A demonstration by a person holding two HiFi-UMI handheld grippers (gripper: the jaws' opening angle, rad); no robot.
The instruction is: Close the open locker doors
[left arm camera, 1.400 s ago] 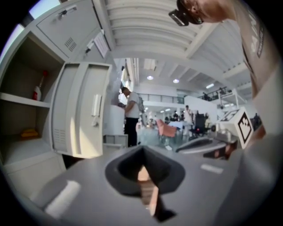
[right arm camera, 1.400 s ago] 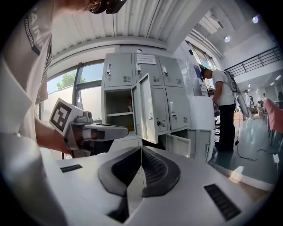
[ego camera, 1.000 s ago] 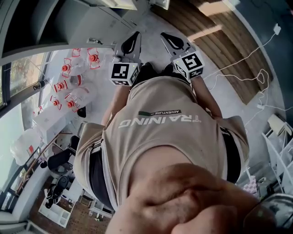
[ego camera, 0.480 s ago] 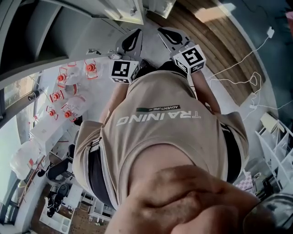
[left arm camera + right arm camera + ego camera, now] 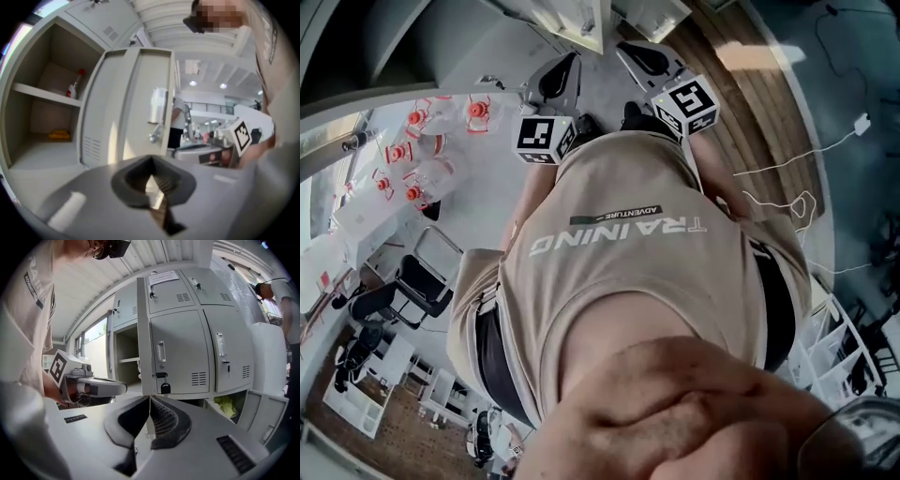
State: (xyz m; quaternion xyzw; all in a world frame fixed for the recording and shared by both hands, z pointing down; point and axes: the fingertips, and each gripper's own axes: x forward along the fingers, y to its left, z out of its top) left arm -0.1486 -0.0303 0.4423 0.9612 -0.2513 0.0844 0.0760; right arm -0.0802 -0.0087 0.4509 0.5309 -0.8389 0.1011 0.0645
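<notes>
In the left gripper view an open grey locker [image 5: 44, 93] shows a shelf, a red-capped bottle [image 5: 75, 86] and a yellow item [image 5: 58, 135]. Its door [image 5: 136, 103] stands swung out, latch handle [image 5: 157, 105] facing me. My left gripper [image 5: 151, 163] is shut and empty, short of the door. In the right gripper view that door [image 5: 143, 333] is edge-on beside closed doors [image 5: 183, 352]; a key fob [image 5: 165, 387] hangs from one lock. My right gripper [image 5: 149, 397] is shut and empty. In the head view, both grippers, left [image 5: 572, 61] and right [image 5: 626, 47], point toward the lockers [image 5: 581, 19].
A low locker at the right stands open with a yellow-green thing [image 5: 227, 404] inside, its door [image 5: 267, 420] swung out. Another person [image 5: 281, 291] stands at the far right. Red-capped bottles [image 5: 412, 150] lie on a white table at the left. Cables [image 5: 787, 178] trail on the floor.
The head view has shifted toward the lockers: their doors now show at the top edge. Both grippers sit slightly higher in the frame, still side by side and shut.
</notes>
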